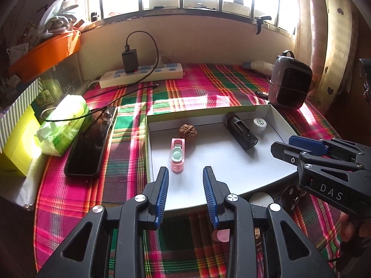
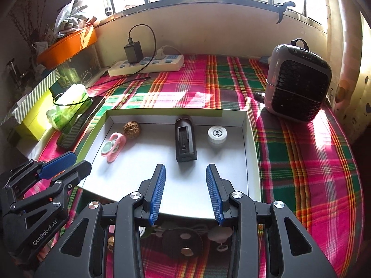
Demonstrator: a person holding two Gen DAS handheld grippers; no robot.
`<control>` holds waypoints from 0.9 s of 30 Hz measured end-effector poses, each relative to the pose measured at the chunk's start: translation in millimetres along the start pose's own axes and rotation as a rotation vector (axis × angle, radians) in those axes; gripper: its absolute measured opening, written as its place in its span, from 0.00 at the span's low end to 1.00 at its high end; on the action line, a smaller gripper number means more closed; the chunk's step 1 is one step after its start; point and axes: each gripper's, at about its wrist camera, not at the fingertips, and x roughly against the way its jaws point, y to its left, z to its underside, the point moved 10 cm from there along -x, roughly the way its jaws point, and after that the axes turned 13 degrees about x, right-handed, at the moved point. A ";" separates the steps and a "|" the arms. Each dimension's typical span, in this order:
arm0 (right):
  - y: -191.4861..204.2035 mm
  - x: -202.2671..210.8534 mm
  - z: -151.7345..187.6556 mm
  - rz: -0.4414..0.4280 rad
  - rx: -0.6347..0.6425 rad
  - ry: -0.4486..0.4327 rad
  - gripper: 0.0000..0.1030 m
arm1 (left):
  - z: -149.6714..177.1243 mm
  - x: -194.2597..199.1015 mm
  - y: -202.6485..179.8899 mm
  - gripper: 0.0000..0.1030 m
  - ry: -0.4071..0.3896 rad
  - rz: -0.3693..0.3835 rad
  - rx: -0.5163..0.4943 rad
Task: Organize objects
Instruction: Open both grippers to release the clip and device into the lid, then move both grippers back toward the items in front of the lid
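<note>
A shallow white tray [image 1: 231, 162] [image 2: 250, 150] lies on the plaid cloth. It holds a brown walnut [image 1: 187, 132] [image 2: 132, 129], a pink clip-like item with a pale green disc [image 1: 178, 155] [image 2: 113, 147], a black oblong device [image 1: 241, 132] [image 2: 184, 139] and a white round cap [image 1: 259, 125] [image 2: 217, 134]. My left gripper [image 1: 185, 169] [image 2: 77, 162] hovers open over the tray's near left part, nothing between its pads. My right gripper [image 2: 185, 166] [image 1: 284, 143] is open over the near middle, just short of the black device, holding nothing.
Small loose things lie on the cloth in front of the tray: a black round piece [image 2: 183, 241], a pink disc [image 1: 221, 235], a second walnut [image 2: 110, 243]. A phone [image 1: 90, 143], tissue pack [image 1: 65, 125] and yellow box [image 1: 18, 143] sit left; power strip [image 1: 141, 74] behind; a small heater [image 2: 299, 85] right.
</note>
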 end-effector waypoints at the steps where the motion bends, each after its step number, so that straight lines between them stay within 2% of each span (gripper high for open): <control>1: 0.7 2.9 1.9 0.003 0.000 -0.006 0.37 | 2.5 1.7 0.1 0.28 0.000 0.000 0.003; 12: 3.1 29.4 26.1 0.033 0.000 -0.048 0.37 | 23.1 24.7 3.1 0.28 -0.046 -0.012 -0.011; 15: 4.3 33.4 31.8 0.037 0.007 -0.055 0.37 | 29.1 28.9 3.4 0.28 -0.070 -0.043 -0.046; 24: -0.9 40.8 51.2 0.041 -0.014 -0.067 0.37 | 44.7 32.1 0.2 0.28 -0.069 -0.038 -0.074; 27: -1.1 40.9 58.3 0.033 -0.012 -0.068 0.41 | 49.4 32.4 -1.5 0.28 -0.061 -0.028 -0.075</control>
